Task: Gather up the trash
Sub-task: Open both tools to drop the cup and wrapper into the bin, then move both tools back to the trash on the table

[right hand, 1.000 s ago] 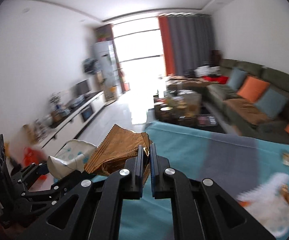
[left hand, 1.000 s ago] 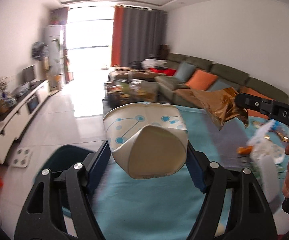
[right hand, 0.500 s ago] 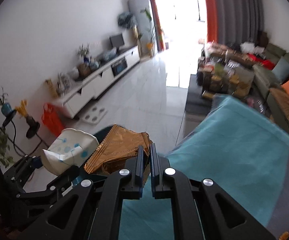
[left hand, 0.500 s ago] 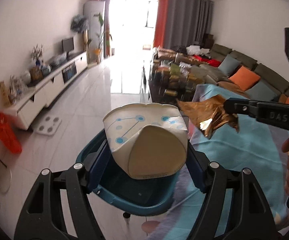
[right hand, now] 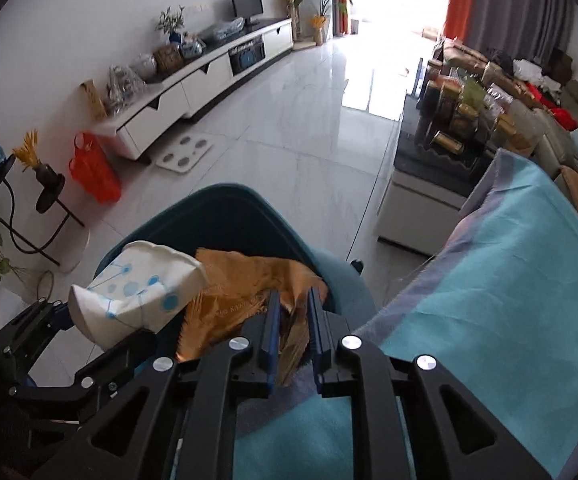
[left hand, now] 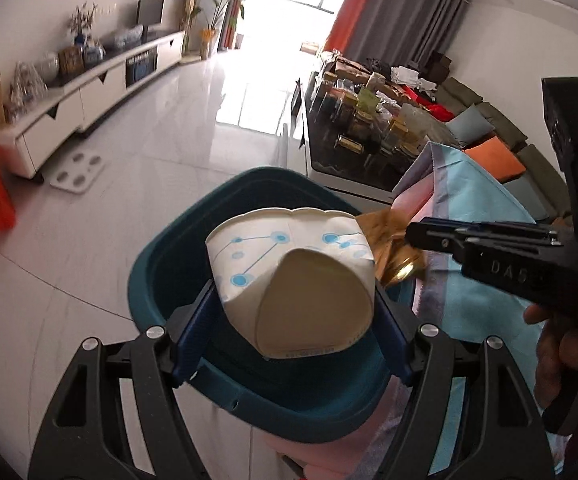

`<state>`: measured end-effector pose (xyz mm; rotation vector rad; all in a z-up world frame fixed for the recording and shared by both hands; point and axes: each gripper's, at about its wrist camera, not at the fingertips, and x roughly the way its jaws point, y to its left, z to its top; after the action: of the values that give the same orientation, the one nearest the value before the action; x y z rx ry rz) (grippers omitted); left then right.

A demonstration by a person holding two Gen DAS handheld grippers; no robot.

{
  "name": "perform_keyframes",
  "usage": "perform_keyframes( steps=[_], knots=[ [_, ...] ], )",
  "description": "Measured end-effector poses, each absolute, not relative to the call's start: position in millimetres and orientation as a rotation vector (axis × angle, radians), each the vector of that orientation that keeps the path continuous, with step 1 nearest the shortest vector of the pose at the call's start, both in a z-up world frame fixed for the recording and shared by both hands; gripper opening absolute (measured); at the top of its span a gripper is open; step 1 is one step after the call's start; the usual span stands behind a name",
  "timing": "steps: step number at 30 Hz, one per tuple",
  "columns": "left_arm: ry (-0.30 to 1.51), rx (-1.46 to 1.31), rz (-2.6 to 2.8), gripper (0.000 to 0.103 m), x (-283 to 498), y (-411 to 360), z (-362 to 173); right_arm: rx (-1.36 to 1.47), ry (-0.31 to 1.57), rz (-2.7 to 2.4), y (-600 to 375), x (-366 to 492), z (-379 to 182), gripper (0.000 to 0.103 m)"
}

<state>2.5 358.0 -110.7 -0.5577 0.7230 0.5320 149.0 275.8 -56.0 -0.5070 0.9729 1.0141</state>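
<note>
Left gripper point(left hand: 293, 316): fingers pressed against both sides of a crushed white paper cup point(left hand: 293, 280) with blue dot print, base toward the camera, held above the open teal bin point(left hand: 157, 264). Right gripper point(right hand: 293, 320): jaws parted by a narrow gap, crumpled gold foil wrapper point(right hand: 249, 280) lying between the blue pads point(right hand: 271, 328); whether it is pinched cannot be told. Wrapper touches the cup's rim, over the bin's near edge. Teal tablecloth point(right hand: 509, 280) to the right of both grippers; white tiled floor point(right hand: 309, 128) beyond.
</note>
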Motion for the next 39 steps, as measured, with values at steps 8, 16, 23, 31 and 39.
perform_keyframes(
  steps=[8,16,23,31,39],
  knots=[
    [0.707,-0.518,0.55,0.086,7.6,354.9,-105.7,-0.462,0.966,1.02,270.9,152.9,-52.6,0.034],
    [0.604,-0.455,0.624,0.098,-5.1,338.1,-58.1,-0.299,0.881,1.027,231.5,156.9,-17.1,0.08],
    [0.464,-0.393,0.547,0.098,-6.5,292.2,0.3,-0.179,0.711,0.977,166.1,142.5,36.2,0.096],
    [0.301,-0.185,0.394,0.098,-0.5,200.4,39.5,0.03,0.584,0.863,43.3,127.0,61.1,0.097],
    [0.322,-0.108,0.195,0.098,31.6,112.6,32.7,0.079,0.493,0.604,-83.5,98.2,48.3,0.097]
  ],
)
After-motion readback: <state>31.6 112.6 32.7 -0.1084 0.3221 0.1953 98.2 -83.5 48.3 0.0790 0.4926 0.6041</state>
